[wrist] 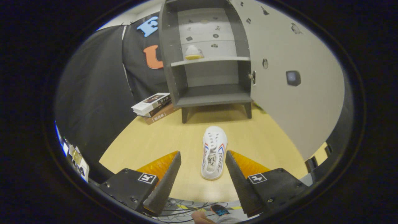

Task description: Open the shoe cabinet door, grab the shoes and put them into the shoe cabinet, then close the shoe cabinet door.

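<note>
A white sneaker (214, 152) with red and blue side stripes lies on the pale wooden table (149, 143), toe pointing away toward the cabinet. My gripper (202, 155) is open, and the shoe's heel half lies between the fingers, closer to the right finger (233, 165), with neither touching it. Beyond the shoe stands the dark grey shoe cabinet (211, 62), its door (295, 81) swung wide open to the right. A second white shoe (193, 52) with a yellowish sole rests on the cabinet's upper shelf. The lower shelf (214, 93) holds nothing.
A small stack of books (154, 107) lies on the table left of the cabinet's legs. The open door reaches forward along the right side of the table. Cables (186, 207) and a person's hand (202, 216) show below the table's near edge.
</note>
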Demonstrator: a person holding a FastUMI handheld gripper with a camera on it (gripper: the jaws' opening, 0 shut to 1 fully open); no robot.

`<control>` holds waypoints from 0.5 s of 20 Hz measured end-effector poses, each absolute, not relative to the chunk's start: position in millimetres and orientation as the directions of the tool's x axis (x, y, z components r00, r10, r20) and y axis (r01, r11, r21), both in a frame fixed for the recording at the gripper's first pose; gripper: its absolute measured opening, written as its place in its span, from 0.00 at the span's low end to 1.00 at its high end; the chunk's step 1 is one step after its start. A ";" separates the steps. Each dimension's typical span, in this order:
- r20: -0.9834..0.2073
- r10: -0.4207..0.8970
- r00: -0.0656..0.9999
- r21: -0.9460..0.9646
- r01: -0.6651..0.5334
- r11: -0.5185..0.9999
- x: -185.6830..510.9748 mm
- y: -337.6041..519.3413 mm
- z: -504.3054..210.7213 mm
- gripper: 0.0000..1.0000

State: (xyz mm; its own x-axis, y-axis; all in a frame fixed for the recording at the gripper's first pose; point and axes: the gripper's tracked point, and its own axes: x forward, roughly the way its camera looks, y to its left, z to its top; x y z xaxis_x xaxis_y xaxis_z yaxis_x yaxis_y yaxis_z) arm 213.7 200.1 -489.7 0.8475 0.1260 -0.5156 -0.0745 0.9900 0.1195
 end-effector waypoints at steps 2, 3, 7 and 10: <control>-0.527 0.128 0.840 0.129 -0.070 0.989 239.5 207.5 -515.4 0.92; -0.540 0.109 0.835 0.115 -0.055 0.992 251.6 207.5 -530.5 0.91; -0.579 0.080 0.811 0.146 0.006 0.989 282.5 204.9 -572.8 0.89; -0.564 0.080 0.822 0.094 -0.032 0.995 295.0 218.9 -576.3 0.79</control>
